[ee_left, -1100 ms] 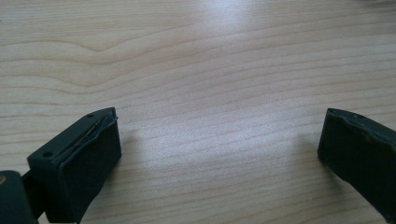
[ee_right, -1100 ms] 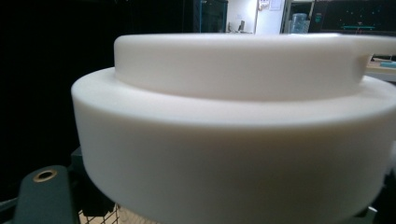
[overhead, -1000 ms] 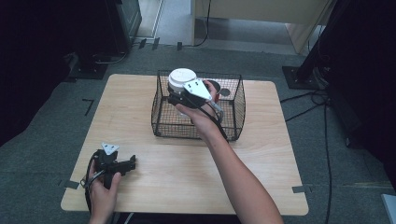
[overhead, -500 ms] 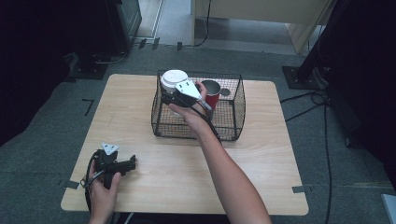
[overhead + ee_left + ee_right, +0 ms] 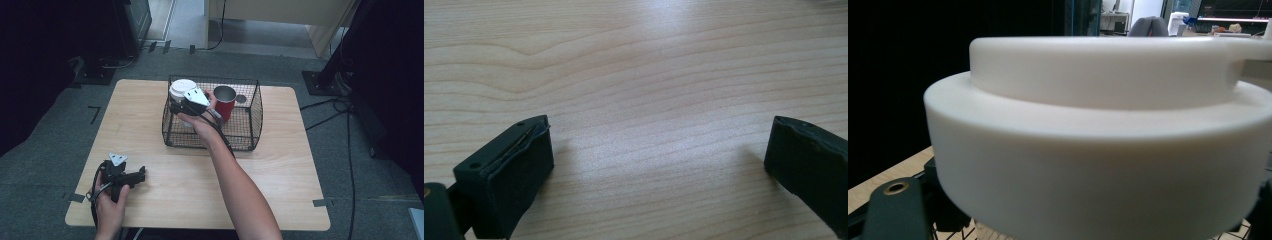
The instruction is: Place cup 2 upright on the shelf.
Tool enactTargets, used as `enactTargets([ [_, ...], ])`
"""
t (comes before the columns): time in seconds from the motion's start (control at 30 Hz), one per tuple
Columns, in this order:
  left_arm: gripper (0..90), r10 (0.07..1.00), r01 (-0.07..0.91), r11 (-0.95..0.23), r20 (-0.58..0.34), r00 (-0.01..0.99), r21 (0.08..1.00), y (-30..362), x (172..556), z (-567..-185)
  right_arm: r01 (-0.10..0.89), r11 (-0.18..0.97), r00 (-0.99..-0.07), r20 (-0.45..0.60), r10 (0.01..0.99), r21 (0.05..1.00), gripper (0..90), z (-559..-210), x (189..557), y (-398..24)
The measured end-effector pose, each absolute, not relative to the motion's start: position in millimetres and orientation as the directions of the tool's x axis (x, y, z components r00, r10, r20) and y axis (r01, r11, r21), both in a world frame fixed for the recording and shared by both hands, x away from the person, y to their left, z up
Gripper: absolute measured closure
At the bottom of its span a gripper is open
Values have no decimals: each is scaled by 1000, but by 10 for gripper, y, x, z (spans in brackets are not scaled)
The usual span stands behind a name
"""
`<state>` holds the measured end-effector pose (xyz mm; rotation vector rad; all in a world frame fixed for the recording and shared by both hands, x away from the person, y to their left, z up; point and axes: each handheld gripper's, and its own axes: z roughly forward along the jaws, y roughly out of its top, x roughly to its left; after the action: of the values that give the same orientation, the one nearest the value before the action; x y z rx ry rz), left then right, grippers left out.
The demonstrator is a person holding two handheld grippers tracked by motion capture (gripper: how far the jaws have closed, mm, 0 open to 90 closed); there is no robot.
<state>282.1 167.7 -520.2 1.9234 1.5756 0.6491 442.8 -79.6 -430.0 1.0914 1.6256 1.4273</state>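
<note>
A white cup with a white lid stands in the left part of a black wire basket, and my right gripper is shut on it from the near side. In the right gripper view the lid looms close between the jaws. A red mug stands upright in the basket just right of the cup. My left gripper lies on the wooden table near its front left corner, held by a hand. Its jaws are wide open over bare wood.
The basket sits at the table's far middle. Grey carpet surrounds the table, with cables on the floor at the right and dark stands behind. Tape marks lie near the table's front corners.
My right gripper has carried the white cup leftward and downward inside the basket, uncovering the red mug. The left gripper has stayed put.
</note>
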Motion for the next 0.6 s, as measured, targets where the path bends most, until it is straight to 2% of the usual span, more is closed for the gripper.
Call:
enactTargets([
  [0.6, 0, 982, 709, -148, 15, 190, 689, 1677, 2820, -5202, 171, 120, -404, -42, 914, 978, 155, -4464, 4459, -833],
])
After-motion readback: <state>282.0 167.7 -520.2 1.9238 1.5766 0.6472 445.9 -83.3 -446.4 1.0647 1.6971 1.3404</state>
